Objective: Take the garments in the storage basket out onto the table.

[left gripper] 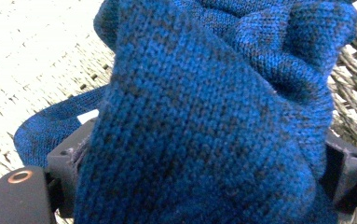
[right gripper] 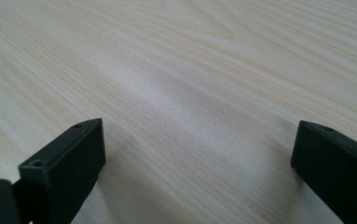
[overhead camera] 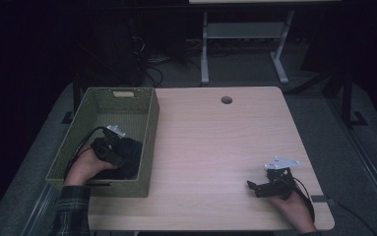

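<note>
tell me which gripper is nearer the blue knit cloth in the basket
Left. The left gripper is inside the green basket with the blue knit cloth between its jaws. The right gripper rests open on the bare table, far across from it.

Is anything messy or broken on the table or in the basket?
Nothing looks broken or spilled. The blue knitted cloth is bunched up between the left gripper jaws inside the green woven basket, which sits straight at the table's left edge. The right gripper rests open on bare wood.
</note>
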Demonstrator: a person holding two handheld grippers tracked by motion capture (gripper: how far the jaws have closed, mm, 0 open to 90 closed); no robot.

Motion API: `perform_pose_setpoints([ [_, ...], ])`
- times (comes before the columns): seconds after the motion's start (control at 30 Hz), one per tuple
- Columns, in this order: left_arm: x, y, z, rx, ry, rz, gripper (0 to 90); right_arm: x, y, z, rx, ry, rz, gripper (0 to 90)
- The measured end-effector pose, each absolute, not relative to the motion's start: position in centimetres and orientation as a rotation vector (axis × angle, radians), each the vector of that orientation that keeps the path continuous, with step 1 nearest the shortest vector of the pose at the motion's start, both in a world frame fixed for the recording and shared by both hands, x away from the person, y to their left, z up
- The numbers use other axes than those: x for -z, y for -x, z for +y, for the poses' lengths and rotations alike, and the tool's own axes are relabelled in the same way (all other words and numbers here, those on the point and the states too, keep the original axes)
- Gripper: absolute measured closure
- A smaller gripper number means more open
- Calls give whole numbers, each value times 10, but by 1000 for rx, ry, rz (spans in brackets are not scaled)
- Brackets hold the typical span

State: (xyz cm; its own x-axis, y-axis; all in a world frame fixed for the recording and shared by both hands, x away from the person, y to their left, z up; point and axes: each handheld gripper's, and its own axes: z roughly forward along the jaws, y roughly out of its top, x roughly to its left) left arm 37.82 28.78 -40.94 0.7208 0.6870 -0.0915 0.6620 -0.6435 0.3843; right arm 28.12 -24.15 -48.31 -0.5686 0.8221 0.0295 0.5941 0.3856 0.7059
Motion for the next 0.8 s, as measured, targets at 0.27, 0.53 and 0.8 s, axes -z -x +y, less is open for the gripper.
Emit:
perform_pose_setpoints([
  [0.27, 409, -379, 282, -109, -2580, 1040, 163, 483, -281, -242, -982, -1236, 2324, 26],
  [0.53, 402, -377, 285, -115, -2574, 1067, 469, 483, -281, -241, -982, -1244, 2325, 26],
  [0.8, 390, -376, 287, -130, -2572, 1111, 578, 483, -281, -241, -981, -1243, 2325, 26],
])
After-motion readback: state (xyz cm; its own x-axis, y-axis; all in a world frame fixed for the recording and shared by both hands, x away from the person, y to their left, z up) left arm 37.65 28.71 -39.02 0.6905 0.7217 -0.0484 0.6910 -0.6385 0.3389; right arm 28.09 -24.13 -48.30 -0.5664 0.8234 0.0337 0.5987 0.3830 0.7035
